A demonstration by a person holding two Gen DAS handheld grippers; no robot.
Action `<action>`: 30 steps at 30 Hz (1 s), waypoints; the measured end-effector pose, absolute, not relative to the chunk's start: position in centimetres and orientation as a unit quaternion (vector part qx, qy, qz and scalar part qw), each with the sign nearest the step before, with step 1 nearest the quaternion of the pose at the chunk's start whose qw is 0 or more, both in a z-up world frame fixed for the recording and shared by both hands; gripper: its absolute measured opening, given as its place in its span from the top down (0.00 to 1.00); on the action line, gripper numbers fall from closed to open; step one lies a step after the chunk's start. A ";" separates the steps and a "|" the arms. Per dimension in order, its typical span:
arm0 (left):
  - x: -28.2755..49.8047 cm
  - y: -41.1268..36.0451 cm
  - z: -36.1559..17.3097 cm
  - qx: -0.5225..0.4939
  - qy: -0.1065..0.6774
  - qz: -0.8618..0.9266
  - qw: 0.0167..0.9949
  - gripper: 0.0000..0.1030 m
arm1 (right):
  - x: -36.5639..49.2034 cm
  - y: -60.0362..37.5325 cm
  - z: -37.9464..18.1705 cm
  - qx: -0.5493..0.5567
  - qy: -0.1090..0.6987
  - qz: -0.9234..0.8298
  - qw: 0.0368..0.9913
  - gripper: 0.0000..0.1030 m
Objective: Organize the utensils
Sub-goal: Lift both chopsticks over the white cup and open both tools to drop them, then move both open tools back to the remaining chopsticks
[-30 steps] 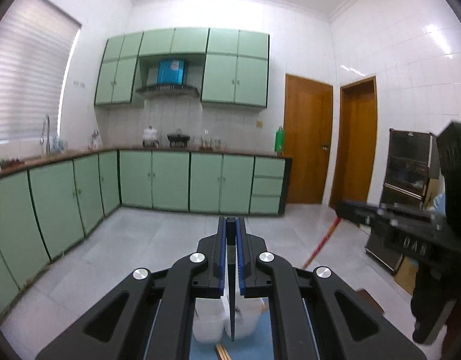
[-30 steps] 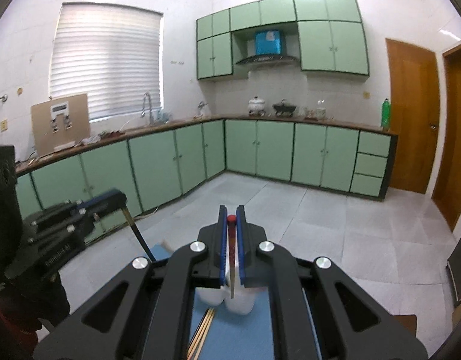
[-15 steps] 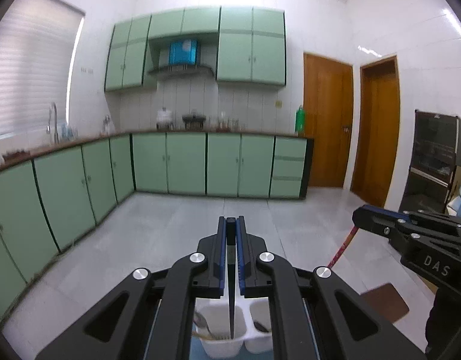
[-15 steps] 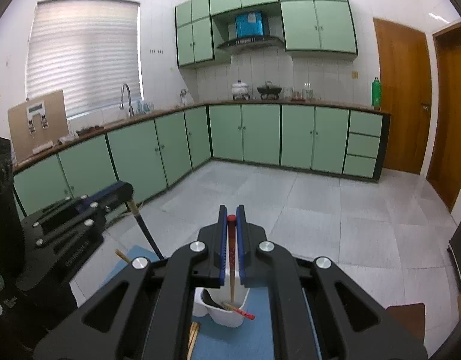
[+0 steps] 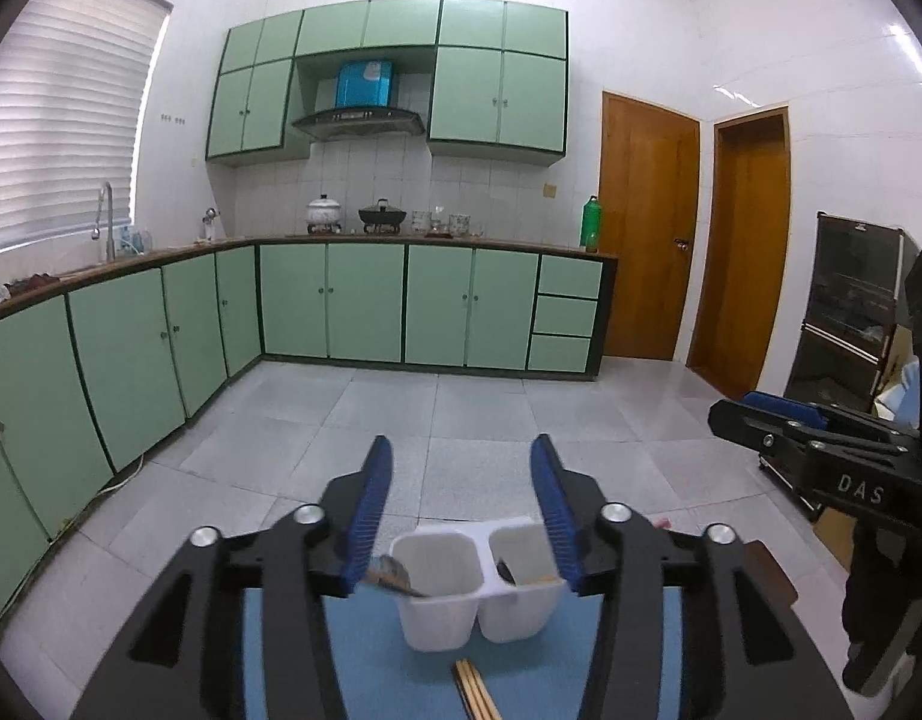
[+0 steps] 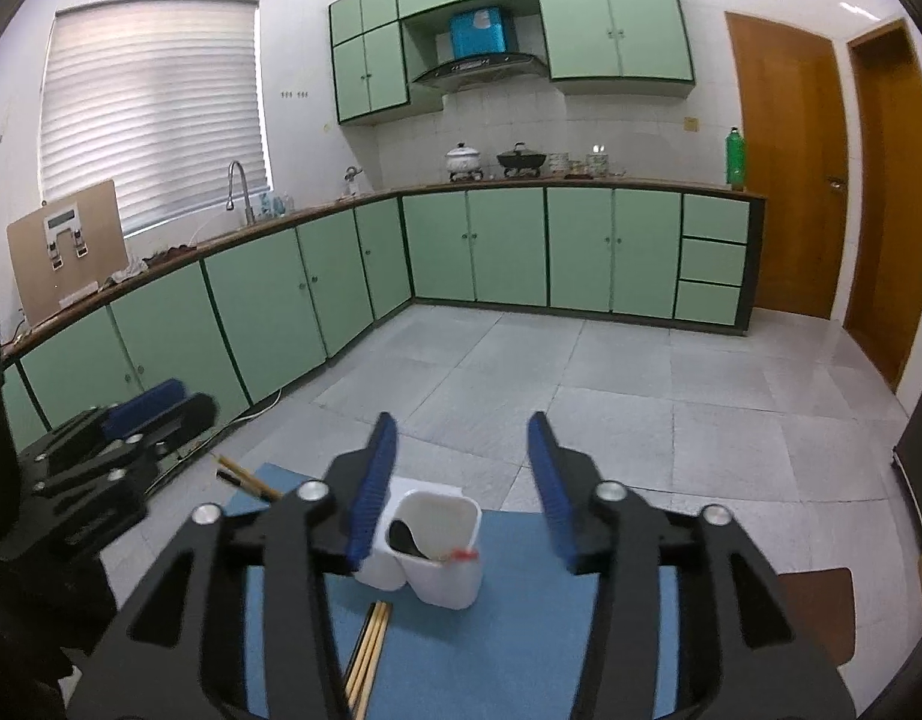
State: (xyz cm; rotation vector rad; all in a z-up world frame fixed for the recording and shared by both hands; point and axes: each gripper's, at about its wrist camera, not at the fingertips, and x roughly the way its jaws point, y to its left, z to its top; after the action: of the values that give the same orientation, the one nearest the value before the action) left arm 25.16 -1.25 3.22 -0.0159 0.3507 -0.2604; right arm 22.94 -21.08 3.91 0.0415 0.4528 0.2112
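Observation:
A white two-compartment utensil holder [image 5: 474,582] stands on a blue mat [image 5: 377,654]; it also shows in the right wrist view [image 6: 440,546]. A spoon [image 5: 392,576] leans in its left cup, and a dark utensil with a red-tipped handle [image 6: 422,543] lies in the other. Wooden chopsticks [image 6: 368,648] lie on the mat in front of the holder. My left gripper [image 5: 461,516] is open and empty above the holder. My right gripper [image 6: 461,480] is open and empty above it too. More chopsticks [image 6: 245,477] lie at the mat's far left corner.
The mat [image 6: 521,630] lies on a low surface over a grey tiled floor [image 6: 581,372]. Green kitchen cabinets [image 6: 281,300] run along the left and far walls. Wooden doors [image 5: 647,228] are at the right. A dark cabinet [image 5: 851,312] stands far right.
Both grippers were shut on a utensil one second ago and now stand open and empty. The views have tipped down, so the holder shows more fully, with utensils inside.

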 end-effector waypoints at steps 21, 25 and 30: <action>13.9 1.2 -12.4 0.007 0.312 -0.087 0.946 0.34 | 10.1 -18.1 -12.0 0.014 0.326 0.099 0.940 0.13; 13.5 1.4 -15.3 0.006 0.343 -0.076 0.936 0.34 | 9.7 -17.2 -14.6 0.018 0.355 0.101 0.929 0.13; 13.6 1.6 -17.2 0.009 0.362 -0.067 0.930 0.34 | 9.7 -16.0 -16.6 0.008 0.379 0.103 0.920 0.19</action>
State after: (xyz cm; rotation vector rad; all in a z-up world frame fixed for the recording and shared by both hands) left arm 13.59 1.58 -17.21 0.0187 0.7419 -0.1379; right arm 9.66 -15.95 -16.65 0.0173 0.7780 0.2112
